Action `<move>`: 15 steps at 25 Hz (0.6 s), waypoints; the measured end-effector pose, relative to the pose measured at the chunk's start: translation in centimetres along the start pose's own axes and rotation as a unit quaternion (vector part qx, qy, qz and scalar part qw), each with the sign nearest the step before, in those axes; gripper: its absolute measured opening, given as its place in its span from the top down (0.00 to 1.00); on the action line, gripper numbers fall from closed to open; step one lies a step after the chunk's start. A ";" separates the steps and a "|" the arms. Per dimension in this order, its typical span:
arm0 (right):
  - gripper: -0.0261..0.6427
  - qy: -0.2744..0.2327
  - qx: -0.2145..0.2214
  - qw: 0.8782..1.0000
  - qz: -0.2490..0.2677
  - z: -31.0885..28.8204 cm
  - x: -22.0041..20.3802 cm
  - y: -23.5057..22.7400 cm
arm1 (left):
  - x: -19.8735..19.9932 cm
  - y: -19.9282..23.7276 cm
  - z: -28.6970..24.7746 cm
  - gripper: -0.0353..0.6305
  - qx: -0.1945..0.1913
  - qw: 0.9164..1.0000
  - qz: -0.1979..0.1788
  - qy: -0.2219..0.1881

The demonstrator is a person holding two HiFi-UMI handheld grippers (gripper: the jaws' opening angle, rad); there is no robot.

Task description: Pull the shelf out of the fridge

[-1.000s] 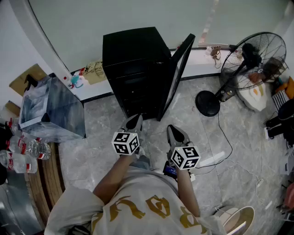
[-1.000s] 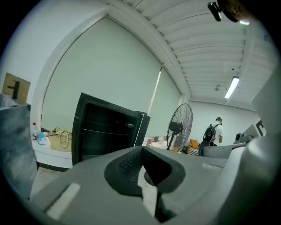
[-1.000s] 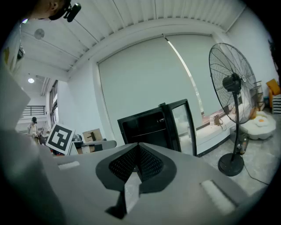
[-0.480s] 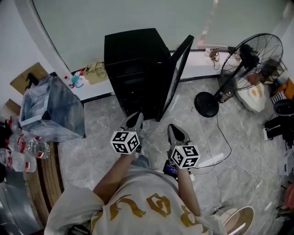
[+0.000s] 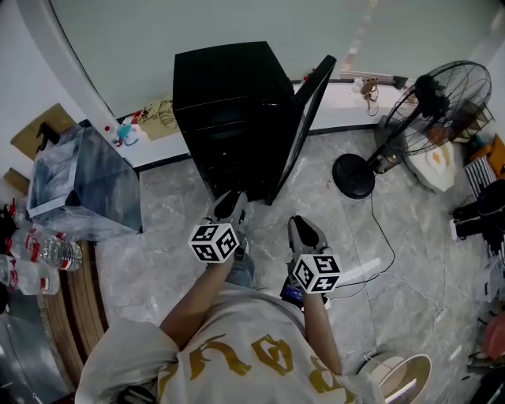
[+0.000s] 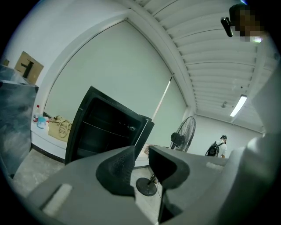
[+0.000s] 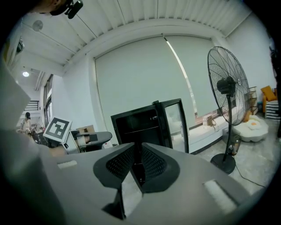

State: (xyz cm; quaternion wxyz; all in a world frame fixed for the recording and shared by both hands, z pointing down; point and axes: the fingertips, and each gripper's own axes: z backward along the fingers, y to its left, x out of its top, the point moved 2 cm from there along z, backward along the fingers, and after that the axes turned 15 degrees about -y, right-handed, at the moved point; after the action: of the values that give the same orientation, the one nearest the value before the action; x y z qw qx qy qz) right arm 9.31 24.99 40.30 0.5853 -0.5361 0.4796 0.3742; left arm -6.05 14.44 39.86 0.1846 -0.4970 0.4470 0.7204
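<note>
Inside the boxy black fridge (image 5: 229, 87) the thin dark shelf (image 7: 139, 129) is lying level, front edge facing me. I'm holding the left gripper (image 5: 230, 203) nearer, jaws slightly parted and empty; the right gripper (image 5: 304, 229) is showing an empty slit.

Black all over for the fridge (image 5: 229, 95), black again around the clear glass of its door (image 5: 306, 118). Pale grey with darker marbled veins across the floor (image 5: 181, 205). Light grey plastic on the left gripper (image 5: 231, 203) and the right gripper (image 5: 303, 229), dark grey with a fine dotted texture on the pads (image 7: 118, 165). Black-and-white square markers on the left cube (image 5: 215, 242) and the right cube (image 5: 317, 272). Cream with a curling gold print for the shirt (image 5: 237, 355). Black for the fan (image 5: 442, 99). Brown for the cardboard box (image 5: 35, 138), tan for the bag (image 5: 160, 118). Streaky blue-grey on the bin (image 5: 83, 185). Clear with red labels for the bottles (image 5: 47, 252). Pale green-grey on the wall (image 5: 237, 20).
</note>
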 end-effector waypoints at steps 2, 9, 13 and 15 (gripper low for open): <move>0.85 0.006 -0.005 1.000 0.001 -1.2 0.0 -1.0 | -0.2 0.8 -1.5 0.81 0.005 1.000 0.017 -0.008; 0.85 0.038 0.000 0.999 0.001 -9.0 -0.7 -3.0 | 0.5 4.8 -9.2 0.80 0.014 0.997 0.073 -0.037; 0.85 0.044 0.008 0.999 0.015 -14.6 -0.4 -3.2 | 1.1 8.0 -13.9 0.79 0.011 0.994 0.097 -0.054; 0.85 0.042 0.002 0.999 0.020 -16.8 -0.1 -3.6 | 0.9 9.4 -16.0 0.79 0.013 0.993 0.105 -0.048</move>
State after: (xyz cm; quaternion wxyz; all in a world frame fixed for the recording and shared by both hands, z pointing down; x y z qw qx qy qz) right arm 10.04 7.87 41.93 0.5581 -0.5405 0.5153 0.3618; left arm -4.25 -3.99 41.70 0.1357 -0.4094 0.4966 0.7533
